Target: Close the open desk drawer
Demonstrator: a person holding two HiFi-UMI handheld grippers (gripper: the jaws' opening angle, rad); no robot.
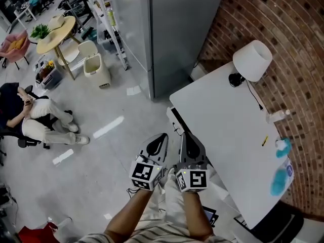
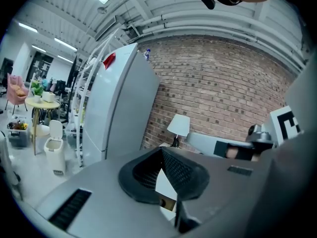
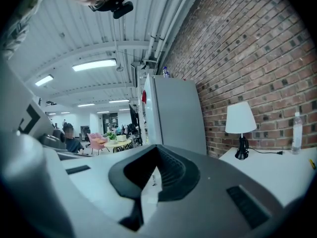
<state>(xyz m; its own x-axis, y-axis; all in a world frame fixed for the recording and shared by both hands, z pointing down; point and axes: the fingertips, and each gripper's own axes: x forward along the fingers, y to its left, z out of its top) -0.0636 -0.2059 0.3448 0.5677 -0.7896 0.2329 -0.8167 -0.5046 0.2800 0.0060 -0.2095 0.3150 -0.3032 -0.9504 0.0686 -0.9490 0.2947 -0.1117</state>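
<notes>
Both pairs of jaws are pressed together at the tips and pinch nothing. In the left gripper view, the left gripper (image 2: 161,153) shows only a thin sliver of background between its black pads. The right gripper view shows the same for the right gripper (image 3: 157,153).

From the head view, the left gripper (image 1: 161,139) and right gripper (image 1: 186,138) hang side by side above the grey floor (image 1: 101,156). They are close to each other and point away from the person. The right one is just beside the near-left edge of the white table (image 1: 223,125).

The drawer (image 1: 175,120) is at that same edge, just ahead of the right gripper. Its white front stands out from the table's side, with a dark gap behind it. Neither gripper touches it.

On the table's right side lie two blue items (image 1: 281,178), a small yellow object (image 1: 265,140) and a clear bottle (image 1: 278,116) on its side. A lamp (image 1: 253,59) with a white shade stands at the far corner, against the brick wall (image 1: 283,29).

Past the table stands a tall grey fridge (image 1: 172,29), with a white shelf rack (image 1: 109,19) to its left. Well apart on the left are a white bin (image 1: 96,70), a round wooden table (image 1: 55,34), a pink chair (image 1: 15,47) and a seated person (image 1: 30,115).
</notes>
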